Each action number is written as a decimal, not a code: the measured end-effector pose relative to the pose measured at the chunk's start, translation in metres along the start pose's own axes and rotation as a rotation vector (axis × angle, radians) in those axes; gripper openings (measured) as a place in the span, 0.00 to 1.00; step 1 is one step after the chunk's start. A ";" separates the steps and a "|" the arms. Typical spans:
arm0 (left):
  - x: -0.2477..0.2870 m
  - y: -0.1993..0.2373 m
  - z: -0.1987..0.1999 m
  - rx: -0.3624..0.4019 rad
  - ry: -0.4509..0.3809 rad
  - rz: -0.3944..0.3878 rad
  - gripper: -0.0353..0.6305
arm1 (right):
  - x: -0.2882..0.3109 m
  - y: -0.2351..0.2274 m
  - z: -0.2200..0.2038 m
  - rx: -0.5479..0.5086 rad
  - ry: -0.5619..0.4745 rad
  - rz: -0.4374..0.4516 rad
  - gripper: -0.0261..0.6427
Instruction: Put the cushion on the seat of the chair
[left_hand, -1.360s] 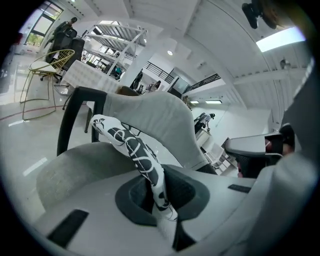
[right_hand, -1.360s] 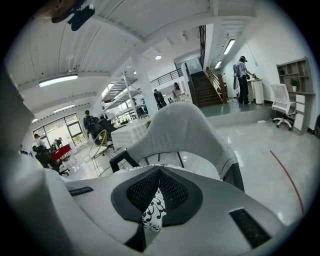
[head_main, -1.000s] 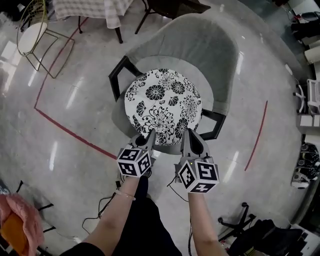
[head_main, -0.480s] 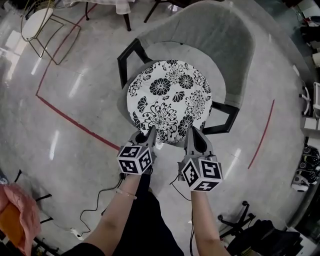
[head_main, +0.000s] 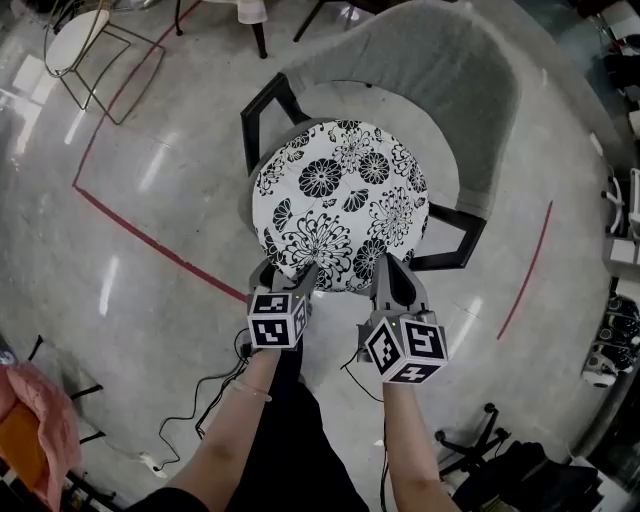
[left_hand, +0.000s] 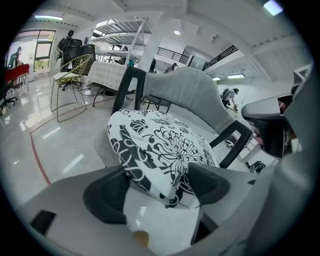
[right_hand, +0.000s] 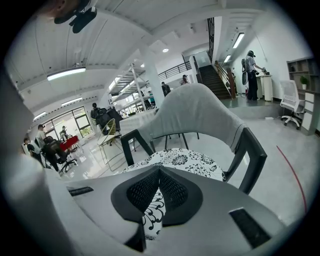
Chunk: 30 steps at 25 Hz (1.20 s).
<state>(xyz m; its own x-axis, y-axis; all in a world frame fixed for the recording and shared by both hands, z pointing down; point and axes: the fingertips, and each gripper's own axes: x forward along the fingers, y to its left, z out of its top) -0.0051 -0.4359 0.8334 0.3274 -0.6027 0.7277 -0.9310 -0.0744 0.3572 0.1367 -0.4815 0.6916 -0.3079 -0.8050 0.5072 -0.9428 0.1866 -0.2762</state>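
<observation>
Looking down from my head, I see the round cushion (head_main: 340, 205), white fabric printed with black flowers, lying over the seat of the chair (head_main: 445, 75); its near rim overhangs the seat's front edge, toward me; the chair has a curved grey upholstered back and angular black arms, and its seat is almost wholly covered; my left gripper (head_main: 298, 272) and right gripper (head_main: 386, 268) meet that near rim side by side, their tips partly hidden behind the marker cubes; the floor (head_main: 150, 180) is glossy and pale, crossed by a red line (head_main: 140, 245); a black cable (head_main: 215, 405) trails by my legs.

From the left gripper view, the cushion looks plump, with a rounded edge; that thick edge sits between my two dark pads, which press it from either side, so these jaws are clamped on it though set fairly wide; whether its underside rests on the seat I cannot tell, since the cushion itself blocks that; a gold wire chair (left_hand: 70, 75) stands well off at the left.

From the right gripper view, my ribbed black pads nearly meet, pinching a thin fold of the printed fabric; beyond them the cushion's top spreads out beneath the grey back; one black arm (right_hand: 252, 150) shows at the right.
</observation>
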 end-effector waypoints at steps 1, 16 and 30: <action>0.002 0.002 -0.003 0.012 0.022 0.011 0.71 | 0.001 0.000 -0.001 0.001 0.002 0.001 0.06; -0.028 -0.018 0.055 0.095 -0.156 -0.035 0.57 | -0.002 0.008 0.011 0.025 -0.018 0.001 0.06; -0.081 -0.084 0.153 0.163 -0.299 -0.195 0.07 | -0.023 0.031 0.066 0.047 -0.089 0.001 0.06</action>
<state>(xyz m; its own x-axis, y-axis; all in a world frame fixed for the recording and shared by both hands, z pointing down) 0.0219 -0.5023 0.6548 0.4617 -0.7677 0.4443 -0.8774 -0.3213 0.3564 0.1230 -0.4946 0.6176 -0.2942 -0.8522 0.4328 -0.9349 0.1626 -0.3154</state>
